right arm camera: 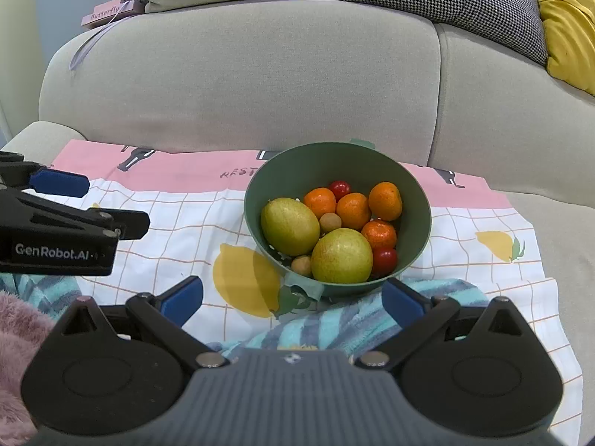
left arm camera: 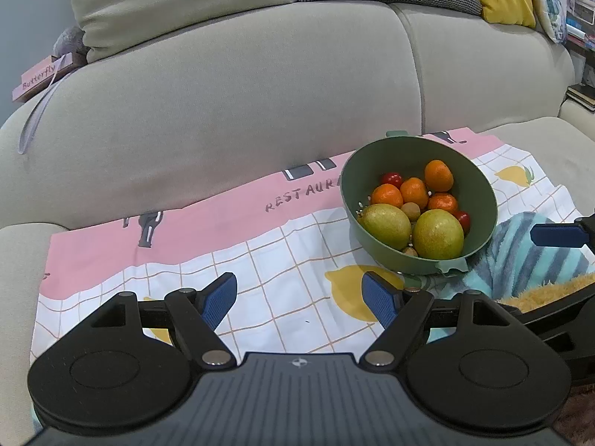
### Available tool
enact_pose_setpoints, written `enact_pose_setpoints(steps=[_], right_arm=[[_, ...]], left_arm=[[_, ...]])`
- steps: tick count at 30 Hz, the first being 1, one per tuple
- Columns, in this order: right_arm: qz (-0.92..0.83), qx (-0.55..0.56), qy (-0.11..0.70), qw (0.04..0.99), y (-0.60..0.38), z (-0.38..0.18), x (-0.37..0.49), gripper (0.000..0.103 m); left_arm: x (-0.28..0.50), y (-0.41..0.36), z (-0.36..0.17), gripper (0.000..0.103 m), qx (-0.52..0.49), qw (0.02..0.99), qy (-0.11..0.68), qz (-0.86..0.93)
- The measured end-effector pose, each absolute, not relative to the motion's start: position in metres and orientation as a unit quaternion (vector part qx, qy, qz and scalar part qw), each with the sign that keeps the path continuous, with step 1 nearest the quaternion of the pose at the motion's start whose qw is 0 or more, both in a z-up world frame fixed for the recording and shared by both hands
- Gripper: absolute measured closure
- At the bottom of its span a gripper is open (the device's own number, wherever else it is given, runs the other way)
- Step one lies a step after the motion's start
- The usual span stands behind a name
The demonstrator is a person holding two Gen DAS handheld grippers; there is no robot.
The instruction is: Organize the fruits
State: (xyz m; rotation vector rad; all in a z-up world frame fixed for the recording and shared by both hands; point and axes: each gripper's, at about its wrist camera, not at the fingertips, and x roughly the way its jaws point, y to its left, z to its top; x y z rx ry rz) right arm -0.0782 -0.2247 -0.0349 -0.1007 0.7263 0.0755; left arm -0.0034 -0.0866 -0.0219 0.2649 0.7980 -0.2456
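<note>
Both hand-held grippers, left [left arm camera: 299, 299] and right [right arm camera: 292, 303], gape empty near the bowl [right arm camera: 319, 163]; fruit [right arm camera: 341, 255] inside it.

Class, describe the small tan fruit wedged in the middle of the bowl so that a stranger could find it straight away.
On the sofa lies a printed cloth, and on it stands a green bowl of fruit. Between the two big yellow-green fruits and the oranges sits the tan fruit. It is dull, beige and far smaller than those neighbours.

Matt green plastic bowl [right arm camera: 334, 163] sits on smooth printed cloth [right arm camera: 178, 230].
</note>
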Motion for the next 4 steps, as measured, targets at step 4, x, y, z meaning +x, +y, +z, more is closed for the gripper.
enact_pose_setpoints(steps=[4], right_arm=[[0.036, -0.049, 0.354, 0.933, -0.2247, -0.0348, -0.0784, 0.004]], left_arm=[[-0.0024, -0.0850, -0.0208, 0.013, 0.127, 0.906, 0.386, -0.117]])
